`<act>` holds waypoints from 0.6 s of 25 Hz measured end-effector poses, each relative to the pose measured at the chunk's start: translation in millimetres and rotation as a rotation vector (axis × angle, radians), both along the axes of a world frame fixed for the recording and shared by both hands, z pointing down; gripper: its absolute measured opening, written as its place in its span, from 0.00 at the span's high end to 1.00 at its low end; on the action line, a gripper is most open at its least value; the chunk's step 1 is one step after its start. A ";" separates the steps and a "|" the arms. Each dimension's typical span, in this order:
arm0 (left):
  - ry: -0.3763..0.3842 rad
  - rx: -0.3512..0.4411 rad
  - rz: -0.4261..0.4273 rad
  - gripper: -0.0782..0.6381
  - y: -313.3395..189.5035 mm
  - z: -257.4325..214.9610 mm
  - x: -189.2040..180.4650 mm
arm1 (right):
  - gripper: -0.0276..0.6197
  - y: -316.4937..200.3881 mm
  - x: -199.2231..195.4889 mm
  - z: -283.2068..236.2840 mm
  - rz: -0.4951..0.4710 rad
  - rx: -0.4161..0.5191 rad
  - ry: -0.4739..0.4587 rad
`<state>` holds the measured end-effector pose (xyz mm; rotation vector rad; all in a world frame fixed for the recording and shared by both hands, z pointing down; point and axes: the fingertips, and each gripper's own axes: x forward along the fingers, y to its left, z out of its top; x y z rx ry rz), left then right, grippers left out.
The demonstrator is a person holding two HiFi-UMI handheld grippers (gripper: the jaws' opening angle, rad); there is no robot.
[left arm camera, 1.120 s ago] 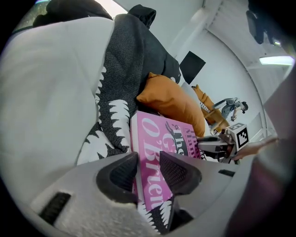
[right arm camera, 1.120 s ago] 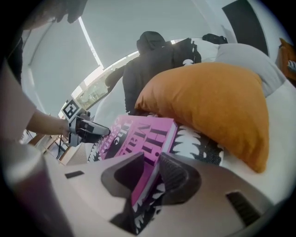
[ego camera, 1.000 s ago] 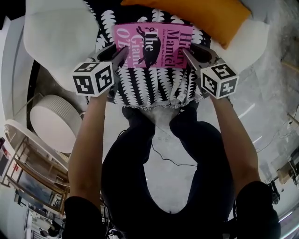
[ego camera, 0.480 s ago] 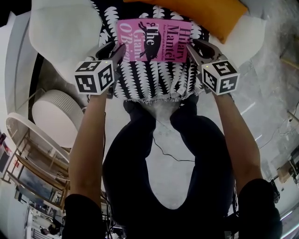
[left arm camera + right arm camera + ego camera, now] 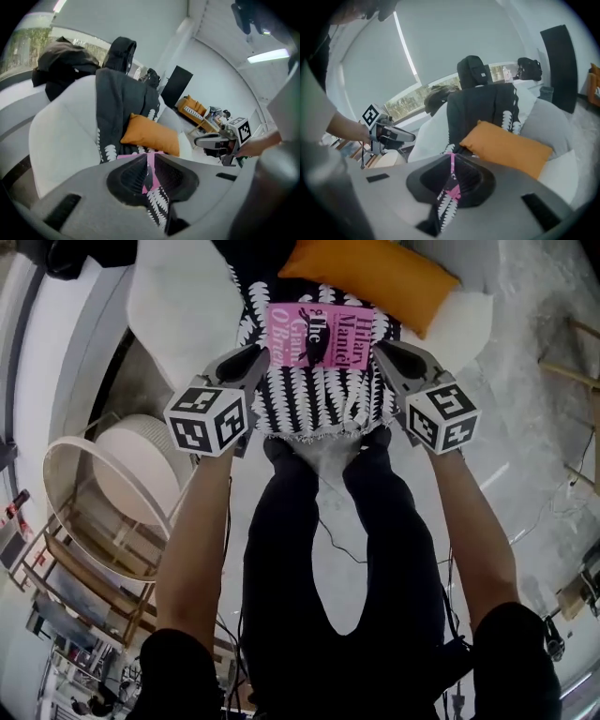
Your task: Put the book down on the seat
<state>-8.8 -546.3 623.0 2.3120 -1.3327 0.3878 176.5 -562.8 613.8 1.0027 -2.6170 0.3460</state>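
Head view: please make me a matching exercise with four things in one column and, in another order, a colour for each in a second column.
Things:
1. book
2. cushion
3. throw
4. armchair

Colours:
A. white
B. pink
C. black with a white pattern
D. orange

Pairs: 1-B, 2-D, 3-C, 4-A
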 end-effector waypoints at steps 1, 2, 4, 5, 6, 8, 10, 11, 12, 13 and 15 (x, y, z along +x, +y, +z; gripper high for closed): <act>0.015 0.027 0.008 0.81 7.4 -25.2 2.9 | 0.89 8.8 -3.2 -23.6 -0.012 0.017 -0.007; 0.031 0.053 0.014 0.82 15.3 -50.9 4.9 | 0.90 17.6 -6.6 -48.0 -0.023 0.034 -0.017; 0.055 0.097 0.026 0.83 32.6 -99.9 8.1 | 0.90 35.5 -12.4 -97.9 -0.044 0.067 -0.050; 0.057 0.115 0.035 0.83 41.6 -122.1 10.2 | 0.90 44.5 -14.8 -123.7 -0.051 0.080 -0.075; 0.053 0.130 0.049 0.84 50.6 -143.2 12.7 | 0.90 53.6 -17.4 -150.5 -0.057 0.090 -0.106; 0.047 0.164 0.076 0.84 67.6 -186.1 16.7 | 0.91 72.4 -23.7 -208.4 -0.071 0.122 -0.173; 0.068 0.215 0.094 0.84 84.5 -233.6 17.3 | 0.91 92.7 -29.3 -268.5 -0.087 0.190 -0.217; 0.082 0.246 0.101 0.85 93.6 -258.4 16.7 | 0.91 103.7 -30.9 -297.8 -0.095 0.230 -0.233; 0.095 0.278 0.107 0.85 103.8 -282.7 16.5 | 0.91 115.4 -31.6 -325.7 -0.103 0.267 -0.249; 0.105 0.309 0.116 0.85 115.3 -305.5 17.3 | 0.91 127.6 -31.3 -351.9 -0.109 0.298 -0.266; 0.105 0.357 0.157 0.85 141.9 -344.0 25.0 | 0.91 152.6 -27.9 -399.6 -0.117 0.338 -0.306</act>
